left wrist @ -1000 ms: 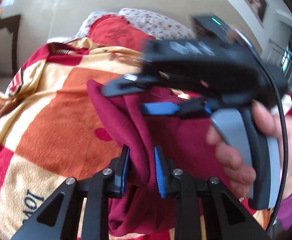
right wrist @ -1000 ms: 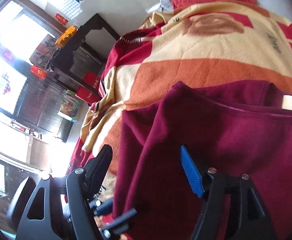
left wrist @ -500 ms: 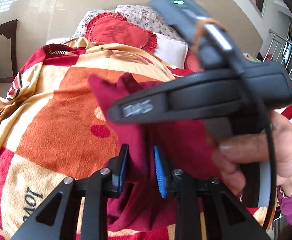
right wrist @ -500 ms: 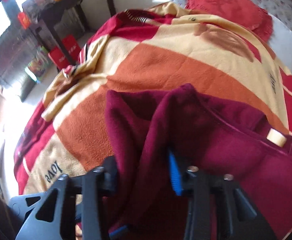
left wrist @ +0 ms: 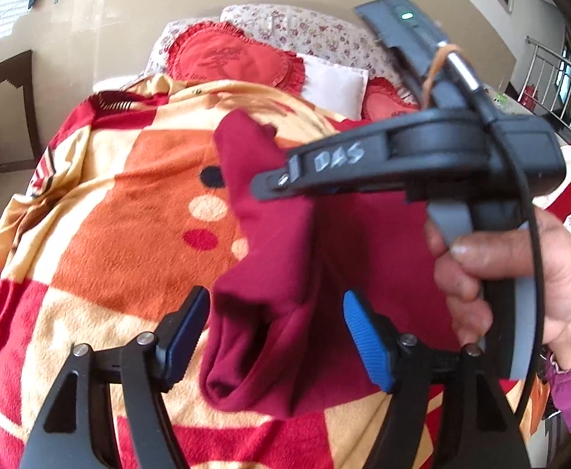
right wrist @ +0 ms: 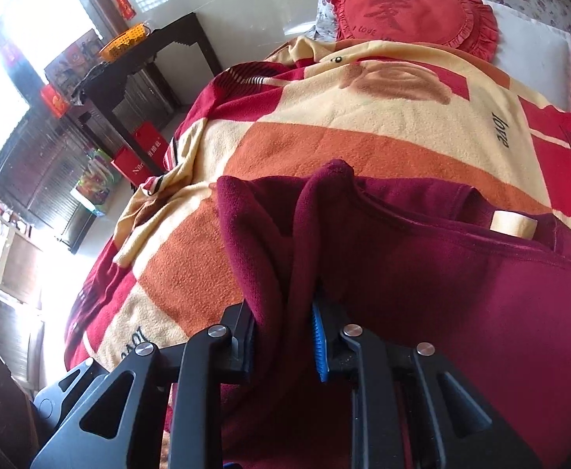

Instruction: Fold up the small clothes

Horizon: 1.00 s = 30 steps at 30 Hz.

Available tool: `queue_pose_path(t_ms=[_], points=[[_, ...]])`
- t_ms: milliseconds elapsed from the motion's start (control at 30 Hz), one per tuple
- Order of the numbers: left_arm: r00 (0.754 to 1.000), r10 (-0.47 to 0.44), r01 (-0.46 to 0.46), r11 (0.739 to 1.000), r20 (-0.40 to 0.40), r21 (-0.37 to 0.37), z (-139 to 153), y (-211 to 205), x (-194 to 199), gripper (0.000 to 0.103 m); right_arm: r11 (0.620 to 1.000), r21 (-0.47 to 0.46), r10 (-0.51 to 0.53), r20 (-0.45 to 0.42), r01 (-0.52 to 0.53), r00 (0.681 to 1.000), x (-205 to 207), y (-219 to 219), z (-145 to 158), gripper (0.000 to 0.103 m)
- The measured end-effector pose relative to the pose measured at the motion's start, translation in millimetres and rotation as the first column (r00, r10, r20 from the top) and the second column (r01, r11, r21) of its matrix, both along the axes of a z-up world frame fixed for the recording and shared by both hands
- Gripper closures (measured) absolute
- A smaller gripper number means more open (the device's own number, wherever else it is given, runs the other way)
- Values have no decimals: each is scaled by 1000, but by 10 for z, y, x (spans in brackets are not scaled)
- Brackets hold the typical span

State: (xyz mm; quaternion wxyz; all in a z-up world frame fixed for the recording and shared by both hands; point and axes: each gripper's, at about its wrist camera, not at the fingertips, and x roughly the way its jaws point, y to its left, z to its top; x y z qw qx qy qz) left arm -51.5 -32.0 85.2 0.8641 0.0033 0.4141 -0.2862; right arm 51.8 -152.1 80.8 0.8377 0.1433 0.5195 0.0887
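I have a dark red fleece garment [left wrist: 270, 273] lying on the bed, spread over the orange, cream and red checked plush blanket [left wrist: 129, 242]. In the left wrist view it fills the middle and lower centre of the frame; in the right wrist view it takes up the whole lower right, with a cream label [right wrist: 514, 223] showing at its neckline towards the right edge.

My left tool [left wrist: 275, 336] is released: its two blue pads stand well apart, with a bunched fold of the fleece lying between them but, as far as I can see, gripped by neither. My right tool [right wrist: 283, 336] is clenched on a raised ridge of the same garment, the cloth pinched between the pads and standing up in a narrow peak in the lower centre of that frame. In the left wrist view the right tool's black body crosses the upper right, with my right hand [left wrist: 520, 273] on its grey trigger at the right edge.

I judge the folding to be in its early or middle part. One side of the garment looks gathered and partly doubled over, but the cloth is rumpled, its edges are not lined up, and no neat flat packet has formed. What I think is left: carry the pinched fold across, lay it flat, smooth it, then make at least one further fold. A red heart-shaped ruffled cushion [right wrist: 406, 11] and a white pillow [left wrist: 334, 86] sit at the head of the bed, towards the top of both frames, well apart from the work.
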Motion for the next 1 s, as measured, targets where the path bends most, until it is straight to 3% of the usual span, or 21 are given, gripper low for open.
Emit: queue_pose_path(t_ms=[133, 500, 567, 633, 700, 767, 1000], points=[[1000, 24, -23, 999, -20, 43, -127, 55, 2, 28, 999, 29, -23, 3, 23, 1000, -24, -74, -1, 99], [998, 46, -43, 996, -39, 77, -277, -26, 53, 28, 997, 69, -37, 9, 36, 999, -74, -161, -27, 99], [998, 46, -42, 996, -53, 73, -297, -28, 65, 39, 996, 76, -40, 13, 39, 999, -88, -175, -33, 99], [997, 31, -26, 997, -71, 70, -306, -46, 68, 70, 996, 79, -44, 20, 42, 999, -110, -188, -30, 99], [998, 15, -10, 998, -69, 65, -284, -69, 50, 82, 996, 80, -45, 25, 43, 999, -134, -198, -25, 99], [998, 4, -1, 998, -57, 64, -230, -103, 5, 87, 996, 75, -45, 33, 43, 998, -164, -210, -8, 99], [999, -34, 34, 999, -33, 16, 80, -240, -126, 89, 998, 53, -50, 87, 45, 995, -316, -353, 224, 101]])
